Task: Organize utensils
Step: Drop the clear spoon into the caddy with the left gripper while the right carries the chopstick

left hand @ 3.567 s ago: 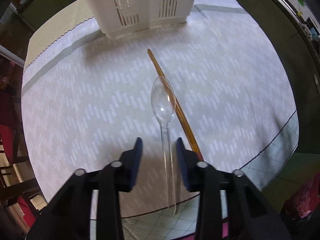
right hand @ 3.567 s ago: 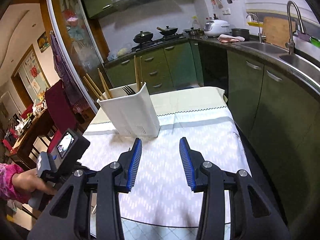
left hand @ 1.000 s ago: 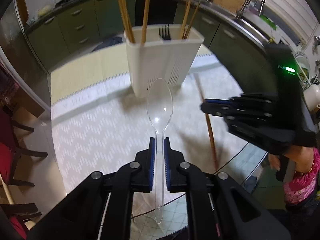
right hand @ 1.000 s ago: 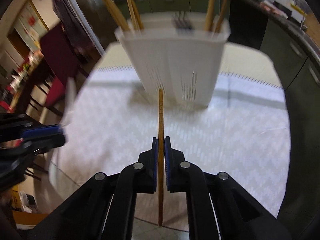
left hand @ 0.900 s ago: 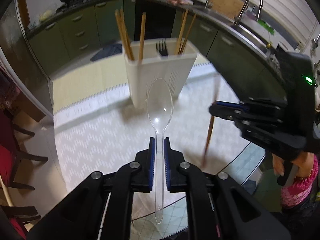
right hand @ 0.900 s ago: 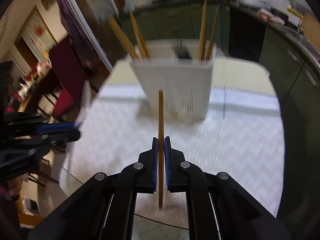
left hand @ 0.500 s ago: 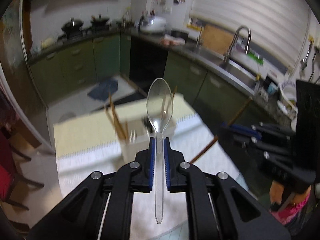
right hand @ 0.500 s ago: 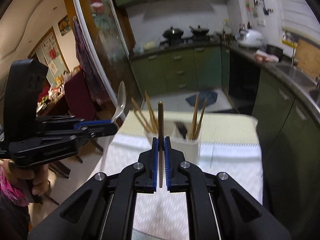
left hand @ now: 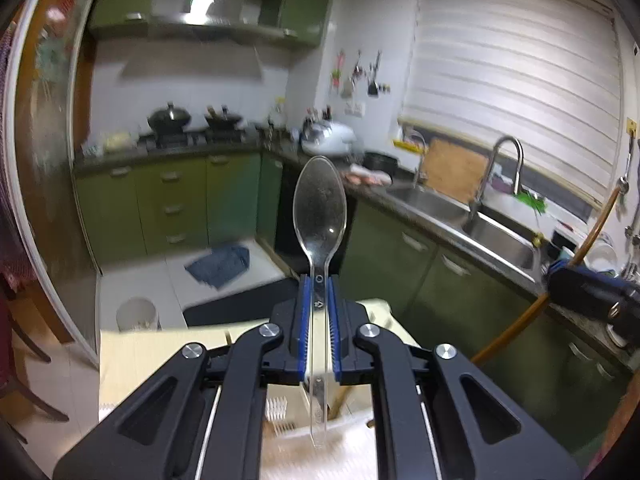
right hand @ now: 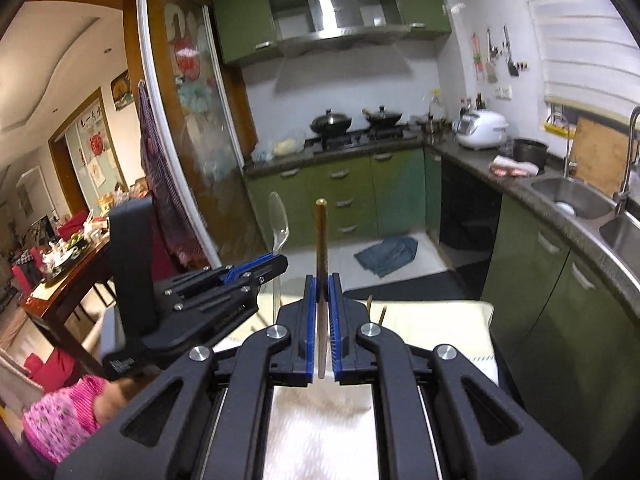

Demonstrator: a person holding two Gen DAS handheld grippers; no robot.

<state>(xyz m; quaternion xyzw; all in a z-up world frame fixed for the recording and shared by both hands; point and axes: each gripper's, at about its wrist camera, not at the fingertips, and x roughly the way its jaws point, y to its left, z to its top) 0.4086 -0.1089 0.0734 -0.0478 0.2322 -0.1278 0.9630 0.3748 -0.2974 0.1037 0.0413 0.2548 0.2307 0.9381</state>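
Both sets of jaws are closed on utensils. The left gripper (left hand: 319, 320) clamps the handle of a clear plastic spoon (left hand: 320, 208), bowl pointing forward and up. The right gripper (right hand: 321, 316) clamps a wooden chopstick (right hand: 321, 236) held upright between its blue pads (right hand: 308, 320). Both utensils are raised above the table (right hand: 436, 320), which carries a pale cloth. The white utensil holder (left hand: 280, 416) is mostly hidden behind the grippers; chopstick tips (right hand: 376, 308) rising from it show in the right wrist view. Beyond the table lies a kitchen: green cabinets (right hand: 352, 196), pans on a stove (right hand: 332, 122), a sink (left hand: 476, 220) and a blue rag (right hand: 386, 256) on the floor.
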